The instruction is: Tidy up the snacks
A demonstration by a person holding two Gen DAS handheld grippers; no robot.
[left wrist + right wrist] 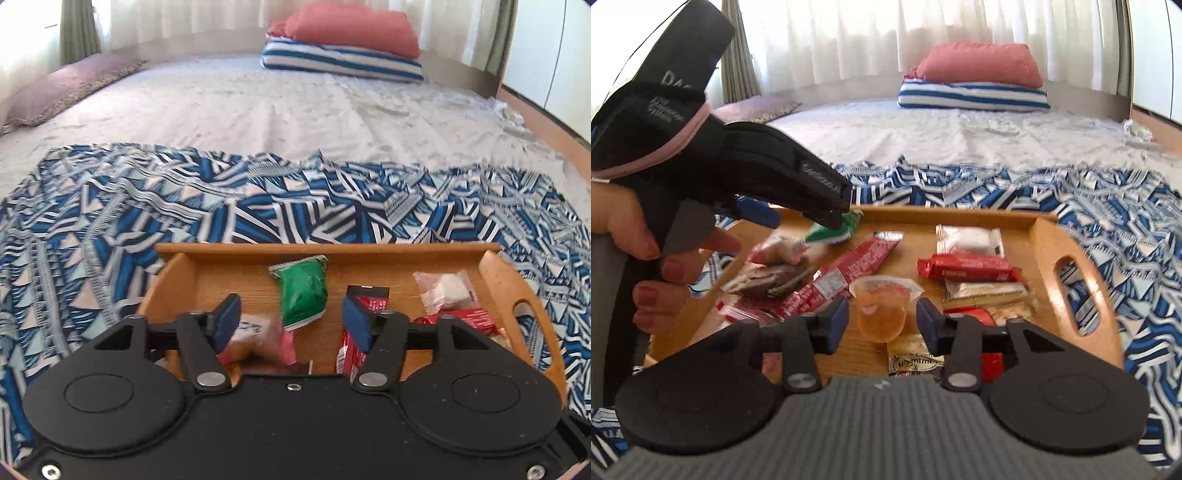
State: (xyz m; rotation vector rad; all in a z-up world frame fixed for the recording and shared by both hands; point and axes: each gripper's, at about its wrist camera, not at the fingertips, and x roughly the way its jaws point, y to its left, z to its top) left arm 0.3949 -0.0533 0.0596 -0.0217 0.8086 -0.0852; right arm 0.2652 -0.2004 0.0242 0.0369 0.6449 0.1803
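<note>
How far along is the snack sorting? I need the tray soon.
Done: the snacks all sit in the wooden tray. In hand: nothing; the left gripper is open over the green packet, the right gripper open around the jelly cup. Left: the wrappers lie jumbled, ungrouped.

- Wooden tray (pixel 1043 236): 1, with 1 cut-out handle showing at its right end.
- Green packet (pixel 303 291): 1, at the far side of the tray.
- Red wrapped bars: 2 counted with confidence, one long bar (pixel 846 273) left of centre, one shorter bar (pixel 967 266) on the right; further red wrappers near the tongs cannot be counted.
- Clear packet with white contents (pixel 971 238): 1.
- Jelly cup (pixel 882 310): 1.
- Chocolate sandwich biscuit in clear wrap (pixel 772 282): 1.
- Beige wrapped bar (pixel 986 291): 1.
- Folded bedding at the far end of the bed: 2 pieces, red (pixel 979 64) on striped (pixel 971 96).
- Patterned blue cloth (pixel 110 221): 1.
</note>
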